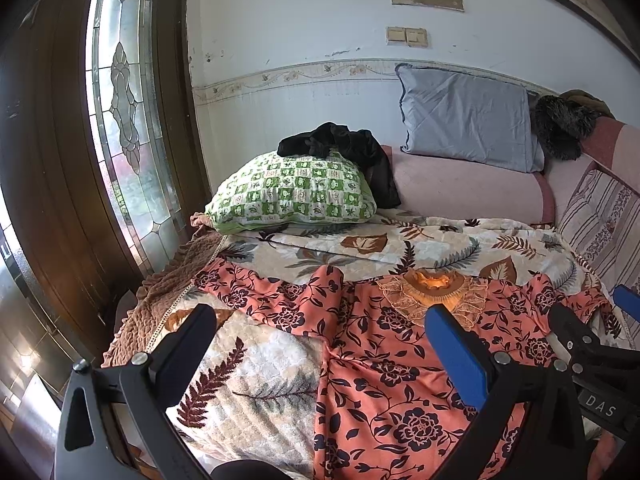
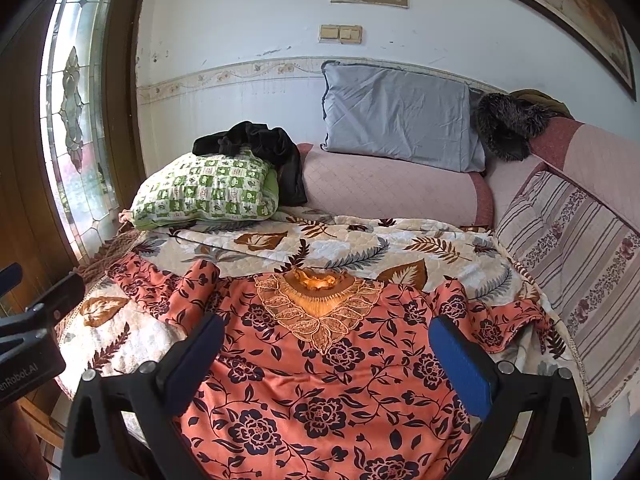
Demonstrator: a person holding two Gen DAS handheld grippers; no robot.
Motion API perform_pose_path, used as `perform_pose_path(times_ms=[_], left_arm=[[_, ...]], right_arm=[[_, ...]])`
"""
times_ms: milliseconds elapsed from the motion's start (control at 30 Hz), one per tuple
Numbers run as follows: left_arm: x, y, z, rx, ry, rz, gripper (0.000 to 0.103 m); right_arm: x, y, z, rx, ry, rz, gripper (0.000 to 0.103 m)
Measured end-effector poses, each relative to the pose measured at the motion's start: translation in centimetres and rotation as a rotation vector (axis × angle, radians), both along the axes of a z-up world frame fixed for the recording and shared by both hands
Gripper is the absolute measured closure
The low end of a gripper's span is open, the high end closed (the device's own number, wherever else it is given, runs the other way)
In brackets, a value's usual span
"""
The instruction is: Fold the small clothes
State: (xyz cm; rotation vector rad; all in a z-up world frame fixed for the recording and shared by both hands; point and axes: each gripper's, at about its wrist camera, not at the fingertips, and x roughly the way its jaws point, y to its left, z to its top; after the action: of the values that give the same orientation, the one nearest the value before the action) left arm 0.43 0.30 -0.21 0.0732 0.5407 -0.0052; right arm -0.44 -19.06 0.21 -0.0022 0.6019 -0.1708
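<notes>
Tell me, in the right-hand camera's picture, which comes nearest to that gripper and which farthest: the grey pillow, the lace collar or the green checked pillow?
From the right gripper, going outward:
1. The lace collar of the orange flowered top, just ahead, centre.
2. The green checked pillow, farther back on the left.
3. The grey pillow, against the wall, slightly right.

**Floral top spread face-up on the leaf-print bedspread**

The salmon-orange top (image 2: 320, 392), printed with dark flowers and vines, lies flat and unfolded on the leaf-print bedspread (image 2: 340, 240). Its lace-trimmed neckline (image 2: 318, 304) points toward the far side of the bedspread. One sleeve (image 2: 160, 284) stretches out, wrinkled, to the left of the neckline; the other sleeve (image 2: 492, 320) lies bunched to its right.
</notes>
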Motion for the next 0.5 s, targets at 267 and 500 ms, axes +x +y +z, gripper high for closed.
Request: perform_pose_path(times_ms=[267,500], left_arm=[[-0.03,0.03,0.12,0.002,0.001,0.001,0.0],[-0.03,-0.01,0.12,0.002,-0.001,0.001,0.0]], right_arm=[[0.03,0.1,0.04,-0.002,0.0,0.001,0.0],[-0.04,0.12,0.09,-0.003,0.0,0.003,0.0]])
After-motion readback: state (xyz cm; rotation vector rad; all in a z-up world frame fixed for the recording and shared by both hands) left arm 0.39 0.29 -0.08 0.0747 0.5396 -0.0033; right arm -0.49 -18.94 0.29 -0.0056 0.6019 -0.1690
